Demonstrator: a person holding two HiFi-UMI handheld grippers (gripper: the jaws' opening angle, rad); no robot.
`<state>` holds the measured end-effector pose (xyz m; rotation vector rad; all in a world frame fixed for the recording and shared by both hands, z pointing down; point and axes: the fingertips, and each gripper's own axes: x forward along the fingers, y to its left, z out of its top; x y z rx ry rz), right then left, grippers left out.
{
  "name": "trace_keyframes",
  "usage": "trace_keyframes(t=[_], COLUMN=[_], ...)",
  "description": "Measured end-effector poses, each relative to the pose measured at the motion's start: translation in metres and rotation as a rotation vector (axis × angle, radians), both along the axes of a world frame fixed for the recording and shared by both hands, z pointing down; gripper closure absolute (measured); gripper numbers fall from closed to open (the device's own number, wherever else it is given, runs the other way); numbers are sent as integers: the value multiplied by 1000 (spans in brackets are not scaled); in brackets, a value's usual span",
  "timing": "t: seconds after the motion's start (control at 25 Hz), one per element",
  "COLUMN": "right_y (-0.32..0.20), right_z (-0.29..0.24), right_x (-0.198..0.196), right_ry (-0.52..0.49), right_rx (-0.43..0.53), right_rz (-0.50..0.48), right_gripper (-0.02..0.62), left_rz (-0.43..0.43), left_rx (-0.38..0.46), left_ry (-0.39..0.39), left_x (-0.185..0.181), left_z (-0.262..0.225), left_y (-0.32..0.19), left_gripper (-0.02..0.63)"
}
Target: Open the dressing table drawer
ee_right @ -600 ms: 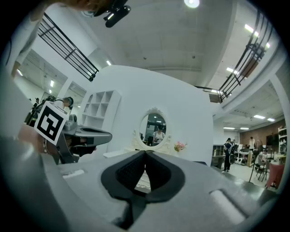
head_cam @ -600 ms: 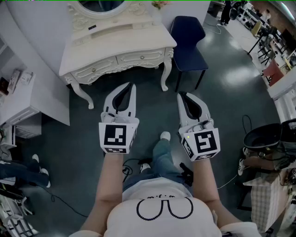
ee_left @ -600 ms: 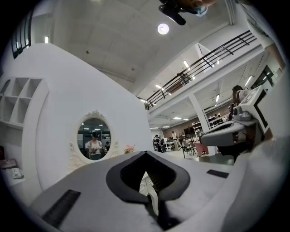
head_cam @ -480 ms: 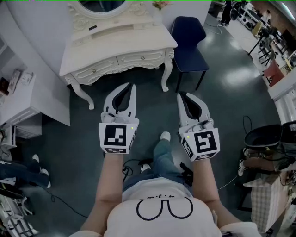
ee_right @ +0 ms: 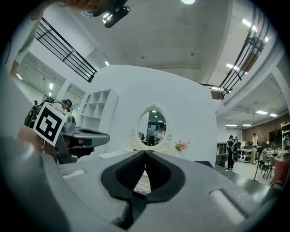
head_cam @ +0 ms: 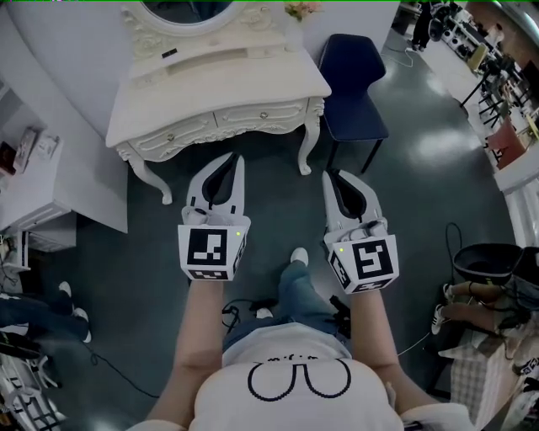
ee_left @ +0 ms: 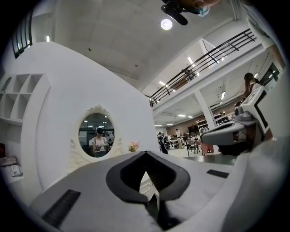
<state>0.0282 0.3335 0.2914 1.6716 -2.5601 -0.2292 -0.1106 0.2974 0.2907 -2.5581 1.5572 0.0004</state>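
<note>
Forearms (head_cam: 200,328) outstretched — left tongs (head_cam: 238,158), right tongs (head_cam: 330,175) level, closed, facing dressing table (head_cam: 219,84).

Dark grey floor (head_cam: 421,160) with white dressing table (head_cam: 210,88), navy chair (head_cam: 352,93) just beside it

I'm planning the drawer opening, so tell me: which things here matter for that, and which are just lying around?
For the job: dressing table; left drawer and right drawer, both closed; left gripper and right gripper, both shut, empty.
Just around: blue chair; oval mirror; flowers; white side cabinet.
</note>
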Motion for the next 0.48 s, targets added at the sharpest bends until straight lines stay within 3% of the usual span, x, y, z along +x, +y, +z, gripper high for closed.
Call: trace_keyframes(t=[0.48], right_y=[-151], right_z=[4], right_x=[51], right_ry=[15], right_rx=[-27], right_rz=[-57], right_gripper=[595], left_rz=[-56], left_rx=[-37], left_ry=[25], left_x=[47], left_z=[5], left_y=[-149], left_gripper=[607])
